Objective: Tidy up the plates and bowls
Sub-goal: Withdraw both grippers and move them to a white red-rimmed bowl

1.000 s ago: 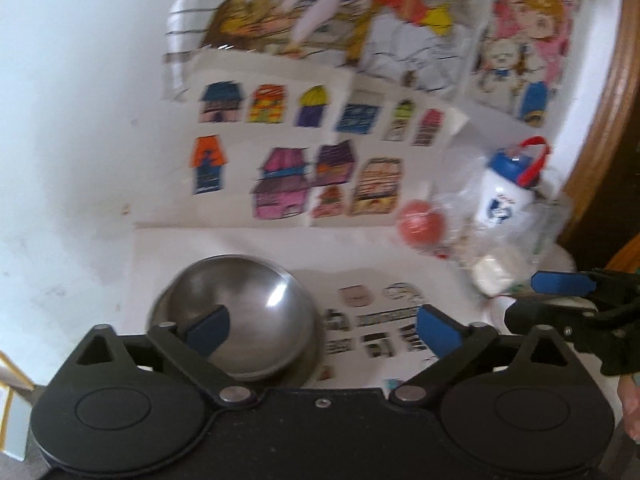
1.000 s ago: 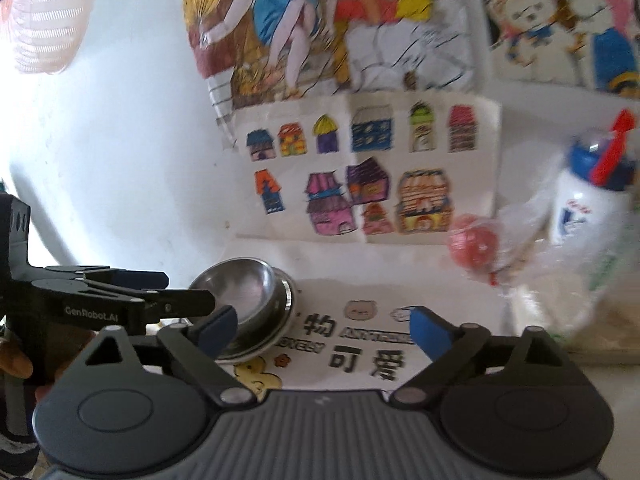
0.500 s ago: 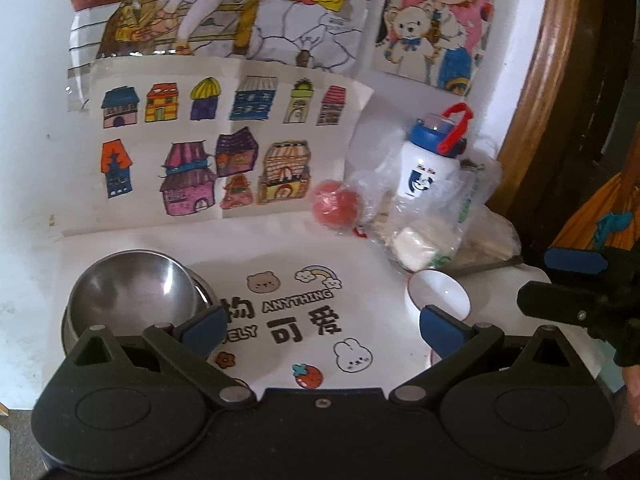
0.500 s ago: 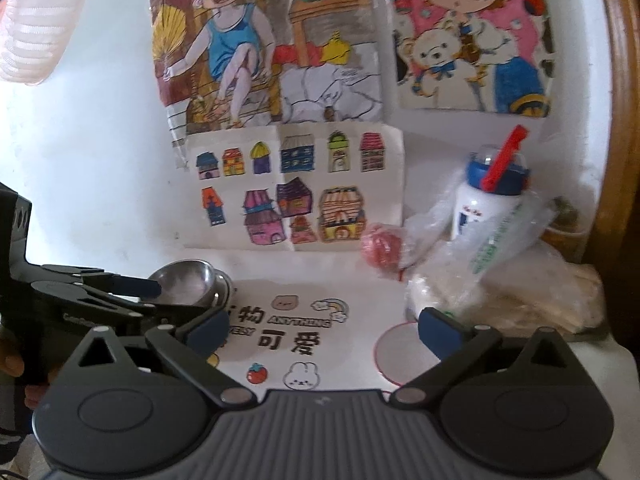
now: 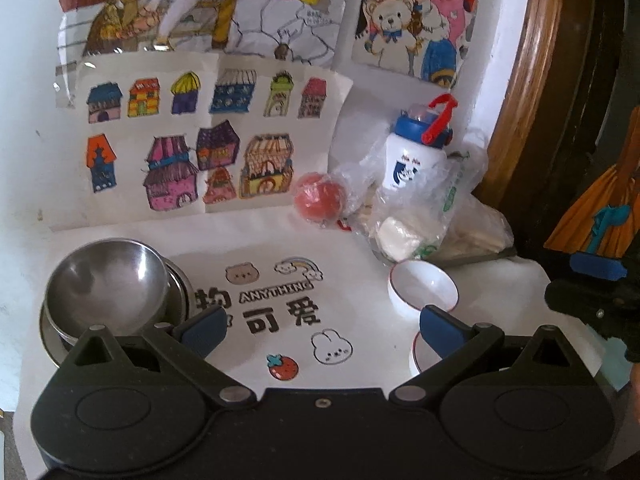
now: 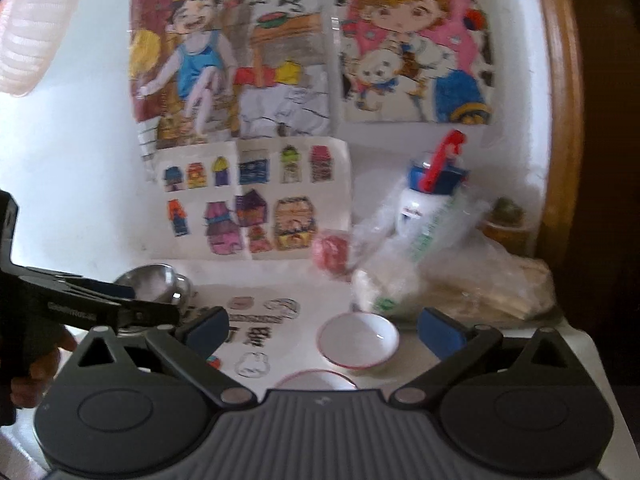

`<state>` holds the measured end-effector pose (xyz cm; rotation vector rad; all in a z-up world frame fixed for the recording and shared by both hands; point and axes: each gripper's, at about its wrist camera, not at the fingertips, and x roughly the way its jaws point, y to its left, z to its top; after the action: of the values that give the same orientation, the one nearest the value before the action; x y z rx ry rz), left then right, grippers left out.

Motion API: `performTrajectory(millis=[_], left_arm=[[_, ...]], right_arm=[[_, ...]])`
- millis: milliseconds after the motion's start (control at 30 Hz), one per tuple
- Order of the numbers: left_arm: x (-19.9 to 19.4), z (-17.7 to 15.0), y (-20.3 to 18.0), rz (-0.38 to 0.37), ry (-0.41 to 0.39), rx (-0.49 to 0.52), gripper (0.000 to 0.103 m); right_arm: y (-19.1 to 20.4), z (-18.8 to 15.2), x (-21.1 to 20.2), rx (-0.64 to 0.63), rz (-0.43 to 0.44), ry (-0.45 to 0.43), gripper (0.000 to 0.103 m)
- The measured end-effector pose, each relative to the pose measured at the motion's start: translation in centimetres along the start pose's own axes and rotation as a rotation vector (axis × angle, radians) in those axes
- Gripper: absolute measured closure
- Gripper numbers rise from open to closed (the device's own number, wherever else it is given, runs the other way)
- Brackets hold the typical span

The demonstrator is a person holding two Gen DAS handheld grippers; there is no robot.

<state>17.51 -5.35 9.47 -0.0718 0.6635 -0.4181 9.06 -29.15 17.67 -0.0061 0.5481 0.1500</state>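
A steel bowl [image 5: 106,280] sits nested in a steel plate [image 5: 52,338] at the left of the white printed mat [image 5: 280,300]; it also shows in the right wrist view [image 6: 150,282]. A small white red-rimmed bowl [image 5: 422,290] stands at the right, with a second white red-rimmed dish [image 5: 420,354] just in front of it. In the right wrist view the white bowl [image 6: 358,340] lies between my fingers, the second dish [image 6: 316,380] below it. My left gripper [image 5: 322,326] is open and empty above the mat. My right gripper [image 6: 322,330] is open and empty.
A white bottle with blue cap and red strap [image 5: 416,152] stands at the back right among clear plastic bags [image 5: 440,216]. A red ball [image 5: 318,200] lies beside them. Coloured drawings [image 5: 208,140] cover the wall behind. A wooden frame [image 5: 532,80] borders the right.
Both grippers have pulled back and swung right. The steel bowl has slid left in view, and the white bowl and dish have come into view. Both stay open.
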Motion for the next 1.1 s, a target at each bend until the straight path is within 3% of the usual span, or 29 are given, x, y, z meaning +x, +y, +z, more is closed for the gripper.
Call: performTrajectory(millis=[200, 467, 700, 1100], left_arm=[[1.2, -1.0, -0.4, -0.023, 0.029, 0.014, 0.001], [4.2, -2.5, -1.8, -0.048, 0.113, 0.056, 0.001], [6.2, -3.1, -2.2, -0.005, 0.122, 0.072, 0.001], [8.4, -2.7, -2.5, -0.044, 0.175, 0.082, 0.001]], right_arm=[[-2.5, -1.8, -0.3, 0.091, -0.008, 0.032, 0.0], [-3.1, -4.0, 1.3, 0.094, -0.016, 0.141, 0.0], [-3.8, -5.3, 2.7, 0.13, -0.014, 0.183, 0.0], [-4.7, -6.0, 4.8, 0.165, 0.008, 0.234, 0.006]])
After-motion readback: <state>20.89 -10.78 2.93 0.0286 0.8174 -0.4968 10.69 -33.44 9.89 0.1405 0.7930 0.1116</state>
